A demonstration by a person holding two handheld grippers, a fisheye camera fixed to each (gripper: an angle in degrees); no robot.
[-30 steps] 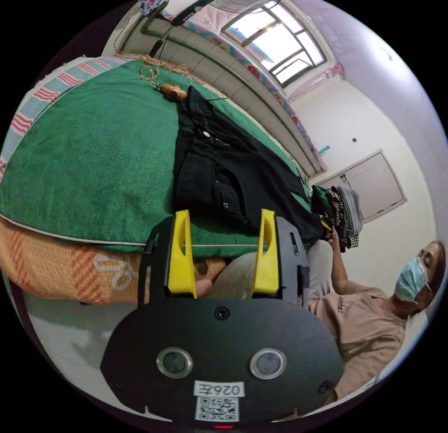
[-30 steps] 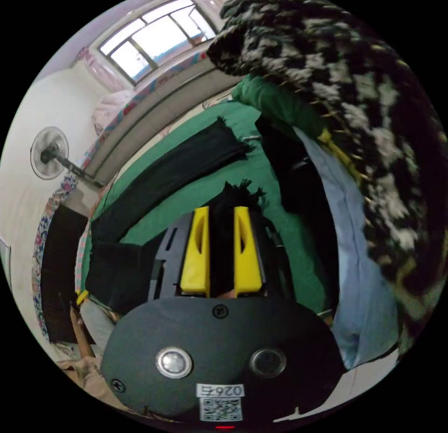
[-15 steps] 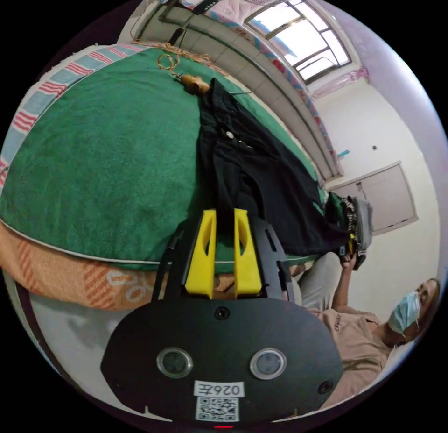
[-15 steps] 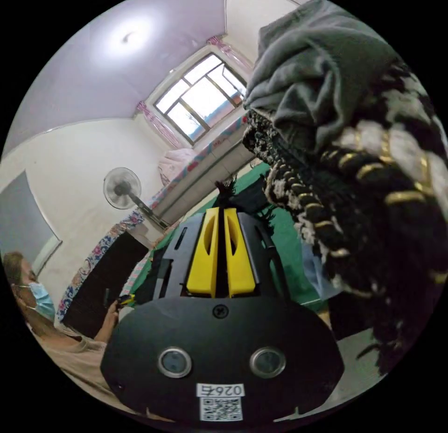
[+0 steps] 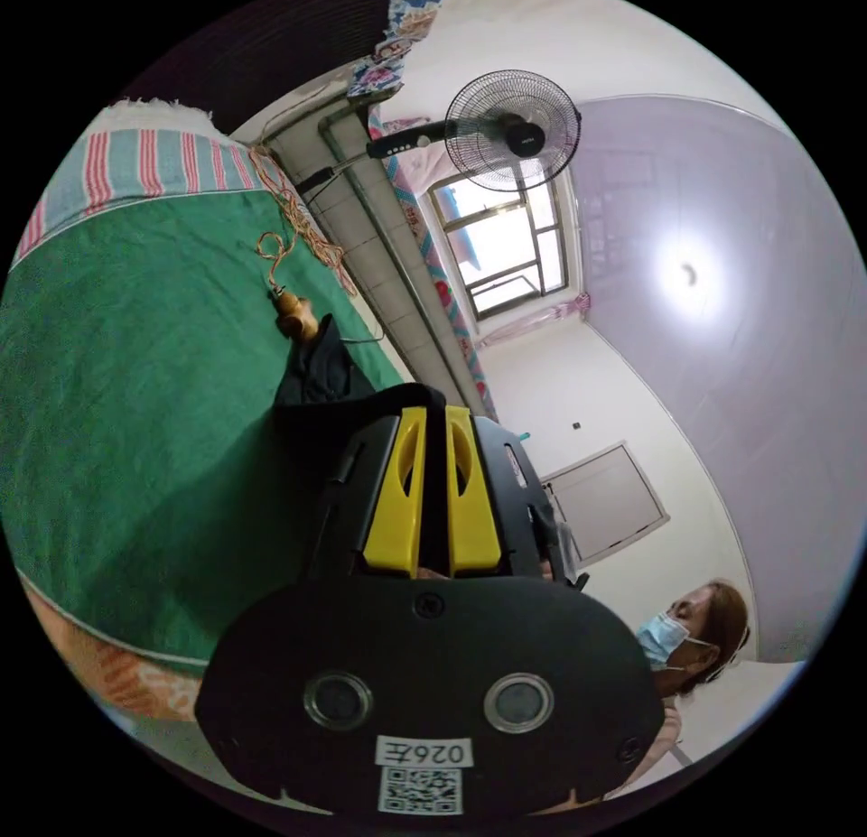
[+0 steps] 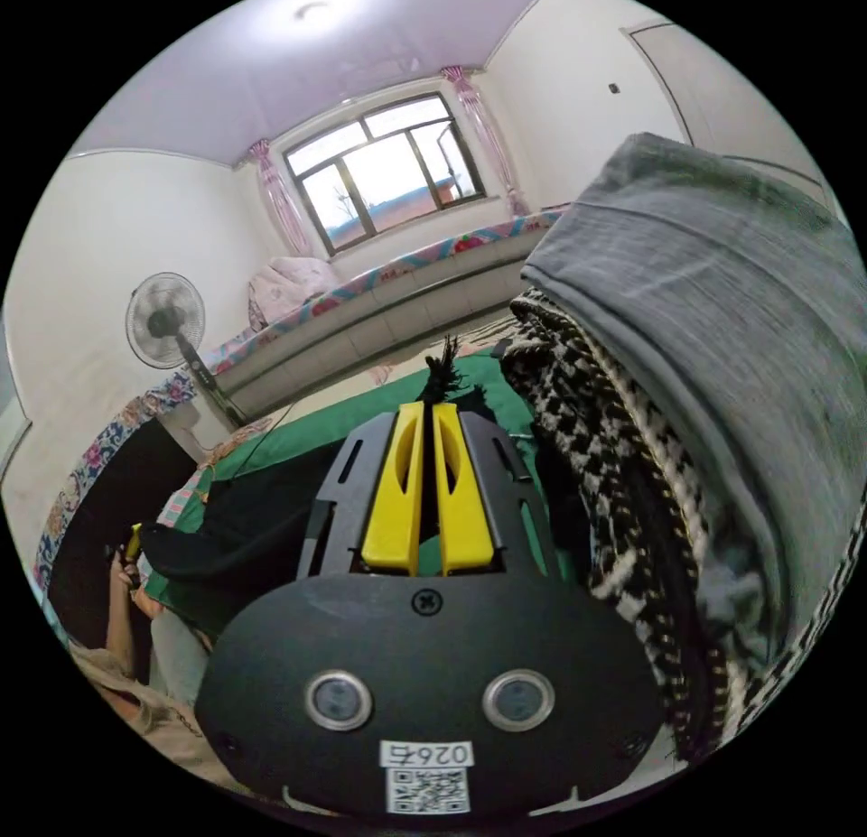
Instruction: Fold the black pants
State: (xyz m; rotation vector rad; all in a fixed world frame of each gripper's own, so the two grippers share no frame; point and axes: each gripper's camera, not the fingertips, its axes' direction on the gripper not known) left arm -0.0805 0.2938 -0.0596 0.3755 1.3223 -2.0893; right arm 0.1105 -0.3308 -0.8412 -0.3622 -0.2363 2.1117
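The black pants (image 5: 316,395) are lifted off the green blanket (image 5: 135,385) at the waist, where my left gripper (image 5: 433,422) is shut on the fabric. In the right gripper view the pants (image 6: 244,521) hang dark across the green blanket (image 6: 361,422) toward the person at the lower left. My right gripper (image 6: 426,417) is shut on a frayed black hem (image 6: 442,367) that sticks out past the yellow fingers (image 6: 396,494). The other gripper's yellow tip (image 6: 134,541) shows far left, held by a hand.
A stack of folded clothes, grey (image 6: 722,331) over a black-and-white knit (image 6: 623,440), stands close on the right. A standing fan (image 5: 510,133), a tiled ledge and a window (image 6: 384,169) lie beyond the bed. A wooden piece on a cord (image 5: 293,309) lies on the blanket. A masked person (image 5: 686,634) sits nearby.
My left gripper went from open to shut on the waist and has lifted it. My right gripper, still shut on the hem, has risen beside the clothes stack; both views tilted upward.
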